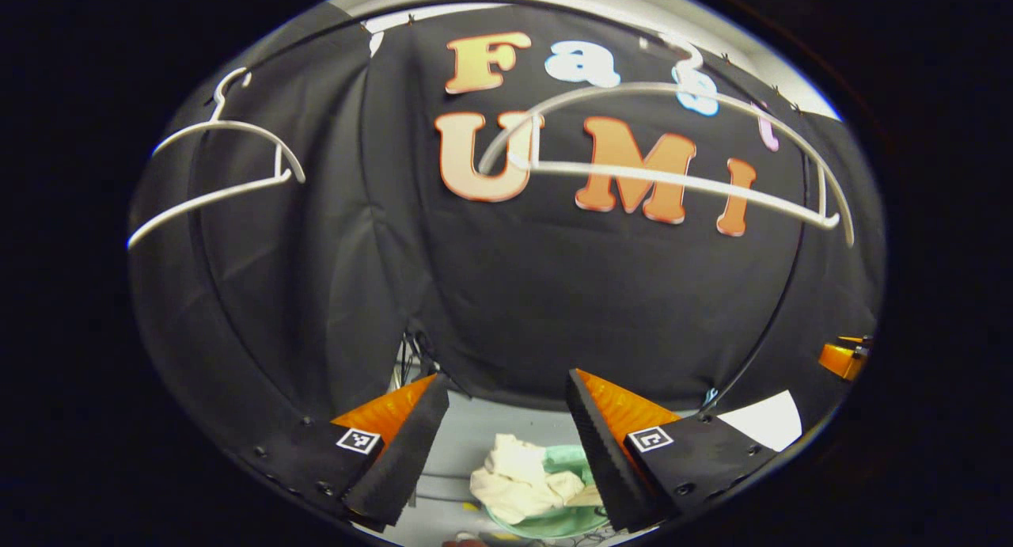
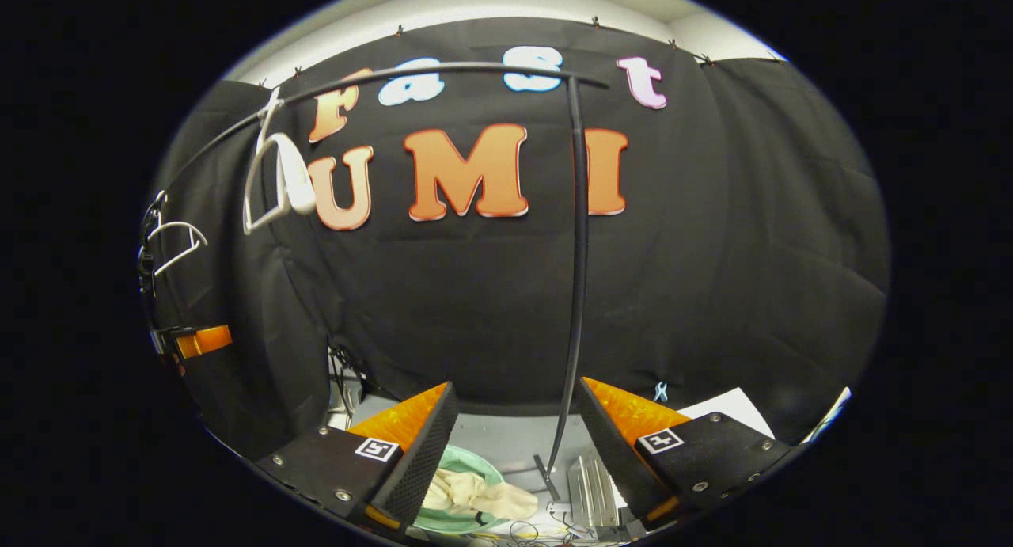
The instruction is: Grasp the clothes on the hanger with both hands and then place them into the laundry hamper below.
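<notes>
The task is judged to be all but finished. The cream-coloured clothes (image 1: 518, 480) are seen lying in the pale green laundry hamper (image 1: 554, 523) on the floor below, and the two white hangers on the rail are bare: a near hanger (image 1: 673, 167) and a farther hanger (image 1: 218, 163). Nothing is held by the left gripper (image 1: 498, 444); its jaws are spread wide with only empty air between them, the hamper showing through the gap. The right gripper (image 2: 514, 444) is likewise held wide and empty. No garment is left on either hanger, so little more than drawing both grippers back is judged to remain.

In the left gripper view both hangers are shown broadside, with their bare bars plain. In the right gripper view the black rail (image 2: 443, 68) and its upright post (image 2: 579, 254) are seen, and the clothes (image 2: 475, 495) are shown draped over the hamper rim (image 2: 467, 460).
</notes>
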Tool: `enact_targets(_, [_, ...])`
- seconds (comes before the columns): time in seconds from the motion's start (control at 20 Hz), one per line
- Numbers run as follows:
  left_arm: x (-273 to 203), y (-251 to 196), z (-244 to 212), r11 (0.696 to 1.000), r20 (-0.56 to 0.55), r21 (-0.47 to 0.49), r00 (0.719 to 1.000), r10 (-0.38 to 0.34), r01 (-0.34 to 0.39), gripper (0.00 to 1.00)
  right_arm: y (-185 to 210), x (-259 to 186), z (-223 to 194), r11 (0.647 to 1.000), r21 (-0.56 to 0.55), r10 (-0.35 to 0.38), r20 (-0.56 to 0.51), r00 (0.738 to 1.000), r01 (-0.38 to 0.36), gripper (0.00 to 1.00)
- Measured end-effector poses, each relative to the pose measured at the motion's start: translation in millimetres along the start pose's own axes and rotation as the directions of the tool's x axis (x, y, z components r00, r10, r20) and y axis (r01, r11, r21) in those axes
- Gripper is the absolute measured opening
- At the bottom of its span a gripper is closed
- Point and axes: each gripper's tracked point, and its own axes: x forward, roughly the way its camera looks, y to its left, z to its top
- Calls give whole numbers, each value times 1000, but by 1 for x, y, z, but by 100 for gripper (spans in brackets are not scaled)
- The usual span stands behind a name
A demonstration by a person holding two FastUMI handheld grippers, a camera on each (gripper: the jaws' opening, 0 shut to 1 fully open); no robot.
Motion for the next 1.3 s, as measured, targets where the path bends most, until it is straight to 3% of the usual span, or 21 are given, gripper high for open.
enact_targets(0.25, [-29, 14, 81, 1000, 200, -5, 980, 14, -14, 98, 1, -35, 60, 1000, -15, 7, 124, 992, -5, 94])
enact_targets(0.45, [-64, 20, 128, 999, 290, -38, 957, 27, -17, 100, -2, -63, 94, 1000, -26, 4, 199, 980, 1, 94])
enact_targets(0.55, [-78, 27, 150, 999, 338, -40, 941, 34, -22, 96, -2, -77, 111, 999, -30, -3, 236, 972, 10, 94])
enact_targets(0.6, [-83, 31, 159, 999, 358, -38, 933, 36, -24, 94, -9, -85, 119, 1000, -29, -5, 263, 965, 13, 88])
enact_targets(0.65, [-88, 37, 167, 999, 372, -35, 927, 42, -31, 94, -10, -92, 125, 1000, -23, -12, 284, 959, 19, 83])
enact_targets(0.7, [-90, 43, 173, 999, 379, -31, 924, 50, -41, 94, -11, -102, 129, 999, -20, -19, 299, 954, 26, 100])
enact_targets(0.9, [-112, 63, 188, 998, 403, -28, 913, 64, -58, 97, -9, -132, 141, 997, -43, -52, 349, 935, 72, 100])
enact_targets(1.0, [-123, 73, 192, 998, 410, -19, 909, 69, -67, 94, 0, -146, 144, 997, -22, -55, 369, 928, 67, 100])
enact_targets(1.05, [-127, 79, 194, 997, 413, -18, 908, 74, -73, 94, 5, -151, 144, 998, -17, -51, 374, 926, 62, 83])
enact_targets(1.2, [-139, 100, 194, 995, 406, -36, 908, 104, -98, 96, 13, -166, 139, 998, -16, -48, 372, 927, 58, 83])
enact_targets(1.25, [-142, 103, 195, 995, 408, -48, 908, 99, -88, 96, 15, -170, 137, 998, -17, -51, 367, 929, 61, 94])
enact_targets(1.3, [-145, 106, 196, 995, 408, -58, 908, 96, -79, 94, 17, -174, 133, 998, -16, -54, 360, 931, 64, 94])
